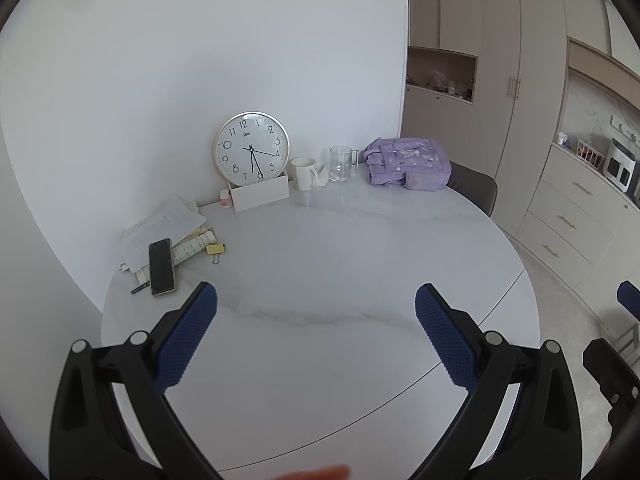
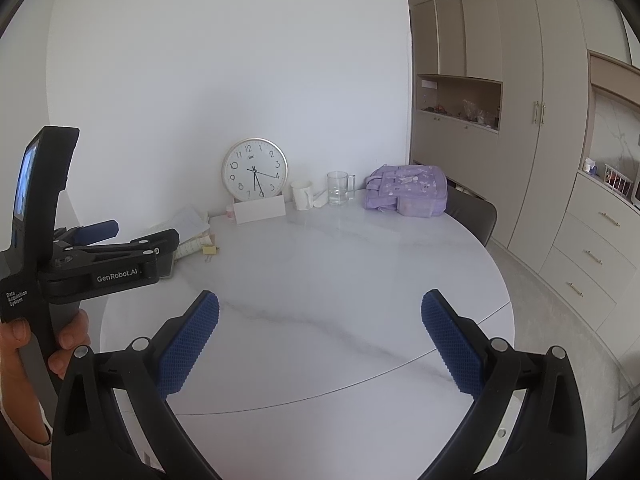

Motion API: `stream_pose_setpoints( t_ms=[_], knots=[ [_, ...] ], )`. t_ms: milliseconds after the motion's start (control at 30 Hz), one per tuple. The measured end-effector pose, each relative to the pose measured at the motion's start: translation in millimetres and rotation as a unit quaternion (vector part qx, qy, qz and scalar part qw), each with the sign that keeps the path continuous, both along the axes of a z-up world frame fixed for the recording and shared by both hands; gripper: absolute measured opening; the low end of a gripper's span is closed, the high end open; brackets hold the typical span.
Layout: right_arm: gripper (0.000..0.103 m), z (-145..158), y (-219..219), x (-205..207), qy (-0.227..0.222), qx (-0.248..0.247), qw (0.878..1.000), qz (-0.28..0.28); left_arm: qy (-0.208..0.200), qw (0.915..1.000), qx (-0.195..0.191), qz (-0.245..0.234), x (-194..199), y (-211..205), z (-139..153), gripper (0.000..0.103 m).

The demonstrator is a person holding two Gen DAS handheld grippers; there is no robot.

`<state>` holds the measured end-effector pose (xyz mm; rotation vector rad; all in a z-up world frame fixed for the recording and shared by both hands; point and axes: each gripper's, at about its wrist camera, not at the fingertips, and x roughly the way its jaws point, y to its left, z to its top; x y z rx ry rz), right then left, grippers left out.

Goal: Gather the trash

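Blue ribbed pads stand wide apart on both tools: the left gripper (image 1: 316,336) and the right gripper (image 2: 320,340) hang released and empty above the near edge of the white marble tabletop (image 1: 340,264). Nothing lies between either pair of jaws. Likely trash sits far off: a crumpled white tissue (image 1: 322,171) at the back edge, between the white mug (image 1: 304,173) and the glass mug (image 1: 342,164), beside the wall clock (image 1: 252,148). Loose papers (image 1: 168,224) and a phone (image 1: 161,266) crowd the left edge. The search seems just begun; next, one gripper must reach across to the tissue.
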<state>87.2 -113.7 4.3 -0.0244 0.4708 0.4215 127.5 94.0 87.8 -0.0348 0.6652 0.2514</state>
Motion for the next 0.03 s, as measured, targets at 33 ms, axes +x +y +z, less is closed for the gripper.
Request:
stream_pose_setpoints(
  t_ms=[33],
  knots=[
    [0.101,-0.4,-0.3,0.0,0.001,0.000,1.000,-0.001,0.001,1.0000,-0.001,-0.001,1.2,0.2,-0.2,0.095]
  ],
)
